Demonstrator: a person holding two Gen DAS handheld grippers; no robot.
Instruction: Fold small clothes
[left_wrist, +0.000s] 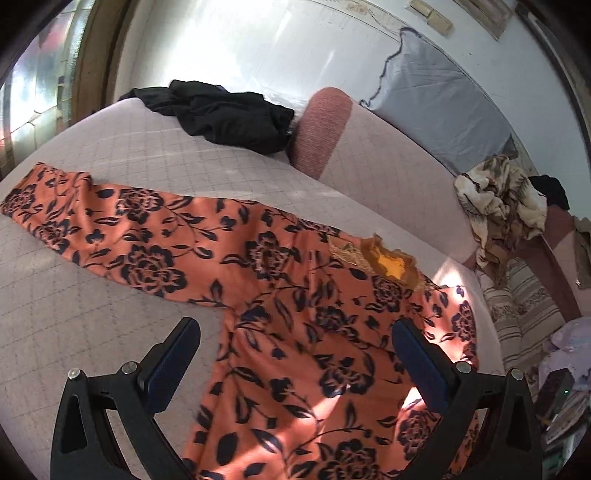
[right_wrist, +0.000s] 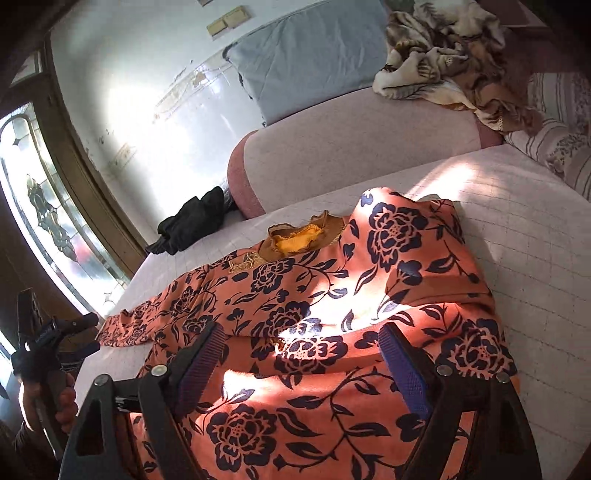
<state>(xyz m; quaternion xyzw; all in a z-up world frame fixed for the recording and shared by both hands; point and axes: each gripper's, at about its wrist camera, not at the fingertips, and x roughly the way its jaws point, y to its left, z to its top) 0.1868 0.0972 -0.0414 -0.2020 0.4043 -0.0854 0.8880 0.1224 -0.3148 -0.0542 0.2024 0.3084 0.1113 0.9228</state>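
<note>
An orange garment with dark floral print (left_wrist: 280, 295) lies on the pale quilted bed (left_wrist: 110, 314). Its left sleeve (left_wrist: 92, 225) stretches out flat to the left. Its right sleeve is folded in over the body (right_wrist: 406, 243). The yellow-lined collar (left_wrist: 388, 260) points to the cushions. My left gripper (left_wrist: 295, 328) is open above the body near the left armpit, holding nothing. My right gripper (right_wrist: 301, 332) is open above the garment's lower body (right_wrist: 295, 387), holding nothing. The left gripper also shows in the right wrist view (right_wrist: 55, 332) at the far left, off the bed's edge.
A black garment (left_wrist: 225, 114) lies bunched at the bed's far corner. A pink bolster cushion (left_wrist: 321, 129) and a grey pillow (left_wrist: 439, 107) stand along the wall. A brown patterned blanket (left_wrist: 498, 199) is heaped to the right. A glass door (right_wrist: 44, 206) is on the left.
</note>
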